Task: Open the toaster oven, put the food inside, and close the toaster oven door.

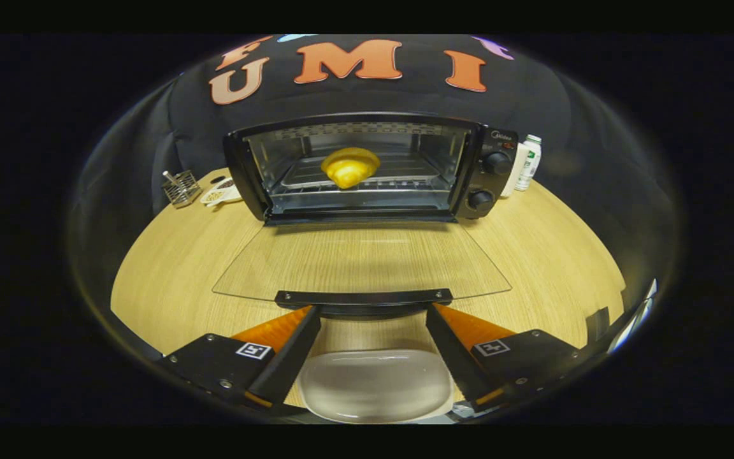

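The black toaster oven [497,172] stands at the back of the wooden table with its glass door [360,261] folded down flat toward me. A yellow piece of bread [350,167] rests on the wire rack inside the cavity. The door's black handle [364,297] runs along its near edge. My gripper [373,311] is open, its two fingertips spread wide just under the handle, one near each end. Nothing is held between them. An empty white plate [376,382] lies on the table below, between the fingers.
A wire holder [181,189] and a small white dish [220,193] sit left of the oven. A white bottle [528,162] stands at its right side. The wooden table [169,268] extends on both sides of the open door.
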`<state>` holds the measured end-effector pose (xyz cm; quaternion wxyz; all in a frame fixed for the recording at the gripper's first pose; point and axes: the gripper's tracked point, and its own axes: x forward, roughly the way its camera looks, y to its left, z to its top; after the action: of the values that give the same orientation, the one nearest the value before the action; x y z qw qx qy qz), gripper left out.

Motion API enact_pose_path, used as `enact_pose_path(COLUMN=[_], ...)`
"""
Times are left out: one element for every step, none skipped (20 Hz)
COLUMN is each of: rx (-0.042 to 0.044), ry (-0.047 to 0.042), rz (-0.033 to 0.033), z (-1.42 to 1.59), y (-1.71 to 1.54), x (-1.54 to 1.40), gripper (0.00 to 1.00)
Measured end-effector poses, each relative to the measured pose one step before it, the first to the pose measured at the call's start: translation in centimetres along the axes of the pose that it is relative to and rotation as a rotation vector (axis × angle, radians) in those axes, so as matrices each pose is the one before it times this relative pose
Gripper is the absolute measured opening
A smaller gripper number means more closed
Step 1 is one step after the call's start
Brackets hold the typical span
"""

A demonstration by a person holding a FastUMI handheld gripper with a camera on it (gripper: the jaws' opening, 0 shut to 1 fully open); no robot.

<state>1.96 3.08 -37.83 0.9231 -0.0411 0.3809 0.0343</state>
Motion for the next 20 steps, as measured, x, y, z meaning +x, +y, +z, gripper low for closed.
enact_pose_path(rx=[0.00141,-0.00268,-0.00346,0.00545,0.00802,0.00929,0.00187,0.00520,0.01052,0.00892,0.00675,0.00603,0.00899,0.00812,0.00324,0.00209,0.00376,0.00655,0.00702,0.00864], ry=[-0.00867,-0.01660,-0.02090,-0.02207,-0.02059,-0.02223,-0.02738,-0.02160,-0.01266,-0.00967,-0.01714,-0.01317,-0.00731,-0.00872,-0.01179,-0.00934,-0.00780,-0.00579,-0.01057,-0.01152], rz=[0.00192,0.00199,0.00630,0.00581,0.00466,0.00126,0.00165,0.00270,0.00495,0.00432,0.00384,0.00356,0.00282,0.00241,0.00178,0.00128,0.00021,0.00007,0.00078,0.00232], z=[0.624,0.761,1.027,1.004,1.111,1.224,1.163,1.386,0.878,0.501,0.769,0.687,0.518,0.396,0.597,0.608,0.557,0.385,0.550,0.536], y=[0.015,0.160,0.054,0.119,-0.019,0.069,-0.118,-0.236,0.023,0.047,0.072,0.068,0.036,0.043,0.046,0.127,0.059,0.098,0.076,0.104], x=[-0.429,-0.353,-0.347,-0.287,-0.293,-0.305,-0.099,0.092,-0.122,-0.045,0.161,0.190,0.149,0.140,0.167,0.242,0.223,0.258,0.202,0.434], gripper=[0.99,0.99,0.99,0.99,0.99,1.00,0.99,1.00,1.00,1.00,1.00,1.00,1.00,1.00,1.00,1.00,1.00,1.00,1.00,1.00])
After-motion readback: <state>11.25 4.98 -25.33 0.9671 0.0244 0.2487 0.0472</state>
